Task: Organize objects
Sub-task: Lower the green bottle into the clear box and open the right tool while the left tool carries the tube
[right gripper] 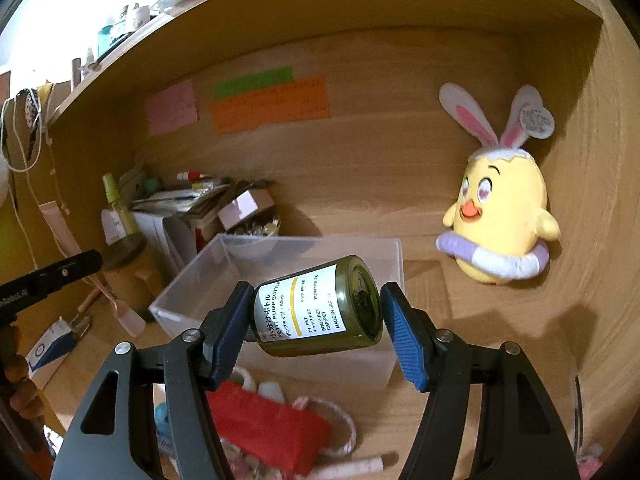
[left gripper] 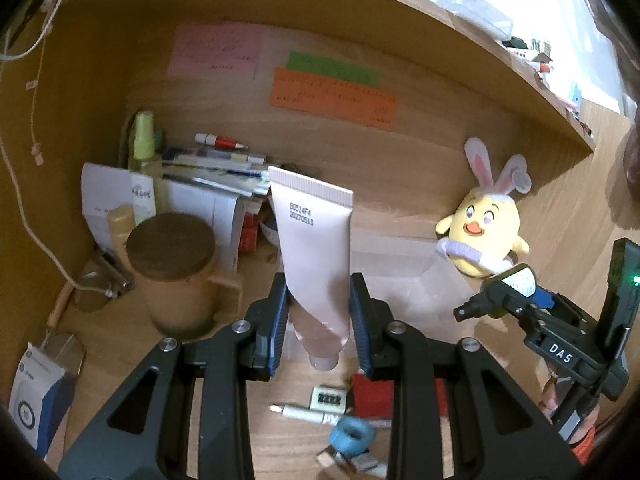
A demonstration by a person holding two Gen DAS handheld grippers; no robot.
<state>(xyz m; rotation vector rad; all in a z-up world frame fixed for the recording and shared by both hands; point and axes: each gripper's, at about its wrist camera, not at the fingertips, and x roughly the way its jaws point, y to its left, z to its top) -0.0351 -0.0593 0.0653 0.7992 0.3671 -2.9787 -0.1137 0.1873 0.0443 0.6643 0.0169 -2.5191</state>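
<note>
Clenched in the left gripper (left gripper: 319, 312), a pink tube (left gripper: 316, 264) is held upright; a green pump bottle (right gripper: 320, 306) is seemingly grasped sideways by the right gripper (right gripper: 316, 330) above a clear bin (right gripper: 200, 292).

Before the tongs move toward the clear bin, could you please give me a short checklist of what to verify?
1. Left tongs clamp the pink tube: ok.
2. Right tongs hold the green pump bottle: cannot tell; one pad looks apart from it.
3. Clear bin has room inside: ok.
4. Yellow plush chick stands apart from the bin: ok.
5. Tube cap on: ok.
</note>
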